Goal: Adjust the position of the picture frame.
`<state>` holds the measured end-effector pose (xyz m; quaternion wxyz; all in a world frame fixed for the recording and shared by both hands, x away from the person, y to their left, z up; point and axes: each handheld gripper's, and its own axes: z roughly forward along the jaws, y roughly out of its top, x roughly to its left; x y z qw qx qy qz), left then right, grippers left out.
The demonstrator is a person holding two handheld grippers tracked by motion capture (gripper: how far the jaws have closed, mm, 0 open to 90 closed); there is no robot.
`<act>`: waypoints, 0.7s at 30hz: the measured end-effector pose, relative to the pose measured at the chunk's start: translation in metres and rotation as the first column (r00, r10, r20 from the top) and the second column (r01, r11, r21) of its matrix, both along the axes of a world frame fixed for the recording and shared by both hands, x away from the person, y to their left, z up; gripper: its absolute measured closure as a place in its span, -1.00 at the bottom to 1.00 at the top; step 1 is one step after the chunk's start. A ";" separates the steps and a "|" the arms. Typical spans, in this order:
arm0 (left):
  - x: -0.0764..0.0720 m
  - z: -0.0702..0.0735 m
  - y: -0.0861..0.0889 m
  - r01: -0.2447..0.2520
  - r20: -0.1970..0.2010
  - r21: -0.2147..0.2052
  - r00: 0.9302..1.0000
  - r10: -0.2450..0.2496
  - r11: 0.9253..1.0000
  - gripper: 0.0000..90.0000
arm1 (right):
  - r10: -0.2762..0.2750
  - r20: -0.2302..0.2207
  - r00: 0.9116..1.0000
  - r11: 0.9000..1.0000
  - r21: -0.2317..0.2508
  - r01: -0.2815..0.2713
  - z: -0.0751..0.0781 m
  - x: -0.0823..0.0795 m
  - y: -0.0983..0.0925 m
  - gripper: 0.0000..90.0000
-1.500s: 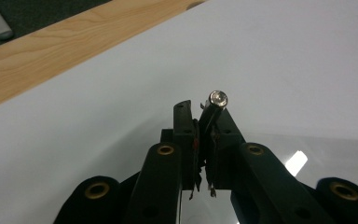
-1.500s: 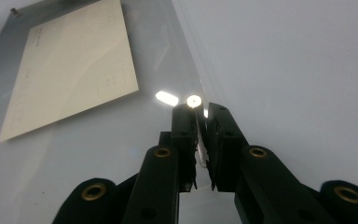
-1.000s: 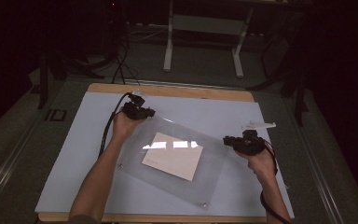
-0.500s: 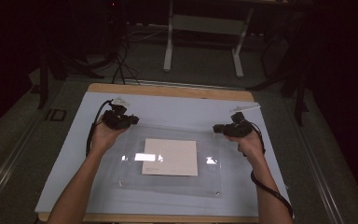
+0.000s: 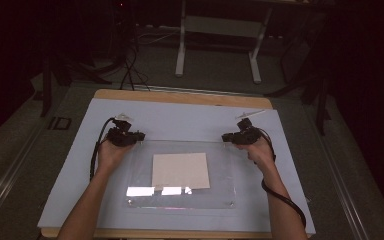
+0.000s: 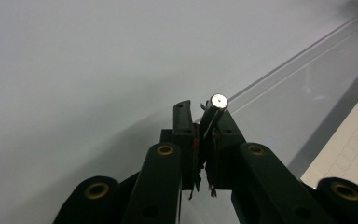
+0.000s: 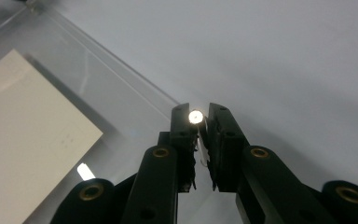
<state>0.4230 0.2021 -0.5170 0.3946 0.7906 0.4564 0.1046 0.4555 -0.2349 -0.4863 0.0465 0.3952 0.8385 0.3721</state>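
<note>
Gripping a corner standoff in each, my left gripper (image 6: 200, 122) and right gripper (image 7: 200, 122) pinch nearly shut; uneven lifting could slide the acrylic sheet (image 5: 180, 200) free.

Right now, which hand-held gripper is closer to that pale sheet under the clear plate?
Roughly equal; the left is perhaps slightly nearer. The left hand-held gripper is at the clear plate's far left corner, the right hand-held gripper at its far right corner, with the pale sheet between them.
</note>
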 end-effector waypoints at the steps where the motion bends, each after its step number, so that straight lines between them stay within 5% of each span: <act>1: 0.001 -0.002 -0.002 -0.009 -0.003 0.003 1.000 0.009 1.000 0.87 | -0.008 0.001 1.000 1.000 0.002 0.008 -0.001 0.001 -0.001 0.80; 7: 0.000 -0.001 -0.008 -0.001 0.012 0.071 1.000 0.000 0.997 0.87 | -0.013 0.003 1.000 1.000 0.000 0.013 -0.016 0.001 -0.002 0.79; 8: 0.000 -0.001 -0.007 -0.003 0.013 0.069 1.000 0.002 0.998 0.87 | -0.019 -0.006 1.000 0.999 0.031 0.019 -0.018 0.001 -0.005 0.78; 21: -0.004 -0.003 -0.007 0.001 0.029 0.073 1.000 -0.003 0.997 0.87 | -0.032 -0.003 0.999 0.999 0.037 0.032 -0.019 0.002 -0.002 0.77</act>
